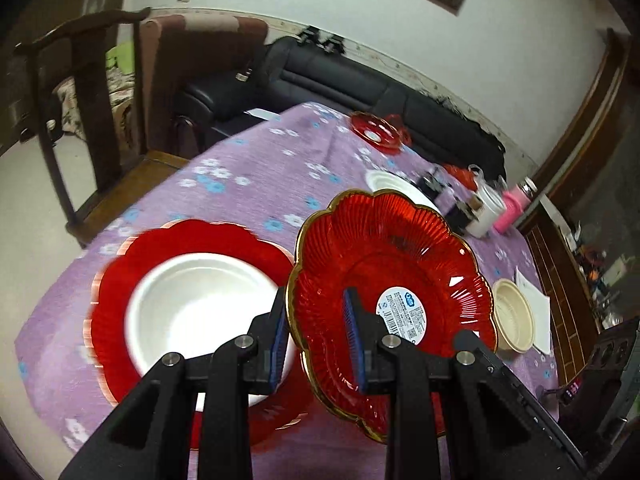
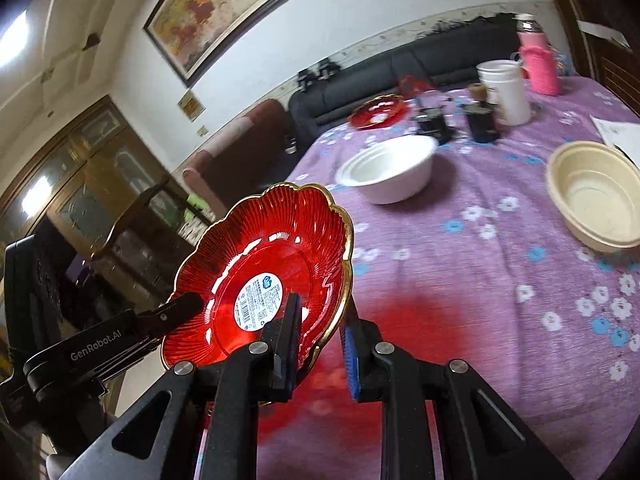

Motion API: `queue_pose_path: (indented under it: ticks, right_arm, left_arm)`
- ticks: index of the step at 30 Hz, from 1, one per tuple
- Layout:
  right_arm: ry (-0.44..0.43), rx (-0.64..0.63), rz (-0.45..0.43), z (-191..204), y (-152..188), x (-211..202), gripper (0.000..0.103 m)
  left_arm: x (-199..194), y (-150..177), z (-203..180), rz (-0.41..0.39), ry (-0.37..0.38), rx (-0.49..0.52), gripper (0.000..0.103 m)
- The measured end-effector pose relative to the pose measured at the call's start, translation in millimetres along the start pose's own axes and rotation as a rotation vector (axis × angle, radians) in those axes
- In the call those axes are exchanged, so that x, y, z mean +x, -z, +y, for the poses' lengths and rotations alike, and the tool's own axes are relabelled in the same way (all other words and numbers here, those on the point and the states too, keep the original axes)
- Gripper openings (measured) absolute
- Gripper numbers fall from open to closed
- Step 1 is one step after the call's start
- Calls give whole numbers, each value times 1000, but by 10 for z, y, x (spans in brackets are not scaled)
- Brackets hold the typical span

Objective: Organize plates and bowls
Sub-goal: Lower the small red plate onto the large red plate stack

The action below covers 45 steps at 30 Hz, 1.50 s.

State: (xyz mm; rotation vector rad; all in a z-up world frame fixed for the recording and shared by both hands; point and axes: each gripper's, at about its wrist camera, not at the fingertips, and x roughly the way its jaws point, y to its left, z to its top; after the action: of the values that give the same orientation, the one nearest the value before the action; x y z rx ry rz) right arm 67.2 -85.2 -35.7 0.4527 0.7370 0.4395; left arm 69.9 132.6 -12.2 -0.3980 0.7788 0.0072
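bowl (image 1: pixel 200 304) on plate (image 1: pixel 120 280), left of held plate (image 1: pixel 384 264); table (image 1: pixel 248 168) beneath

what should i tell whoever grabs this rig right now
Left gripper: shut on the rim of a red fluted glass plate with gold edge, held tilted above the table.
Right gripper: fingers astride the same plate's opposite rim; it looks clamped too.
On the purple floral tablecloth: another red plate with a white bowl in it, nested white bowls, a beige bowl, a far red plate.
Done: one bowl-on-plate stack. Left: set down the held plate, gather the rest.
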Motion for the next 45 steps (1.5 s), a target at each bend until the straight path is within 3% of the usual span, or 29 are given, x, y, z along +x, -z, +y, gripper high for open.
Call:
queue_pose_path:
  ticks: [6, 13, 27, 30, 35, 38, 43, 45]
  right_arm:
    - [-29, -65, 74, 396, 127, 309, 21]
    - [-8, -101, 172, 591, 313, 712, 21]
    - [24, -118, 235, 673, 413, 1046, 22]
    - [22, -114, 248, 678, 416, 1073, 23]
    - [31, -118, 243, 723, 440, 1079, 24]
    - [33, -134, 232, 748, 444, 1054, 31]
    - [36, -157, 175, 777, 428, 912, 59]
    - [41, -160, 148, 769, 409, 834, 61]
  left_arm:
    - [-162, -21, 457, -38, -54, -55, 25]
    - [-38, 10, 923, 2, -77, -130, 26]
    - [178, 78, 1257, 65, -83, -189, 27]
    - [191, 87, 1284, 71, -85, -202, 30]
    - [148, 90, 1260, 57, -69, -205, 48]
    - [64, 85, 1209, 30, -56, -194, 59]
    - [-112, 90, 1177, -23, -32, -201, 70]
    - [-210, 106, 1153, -52, -29, -194, 72]
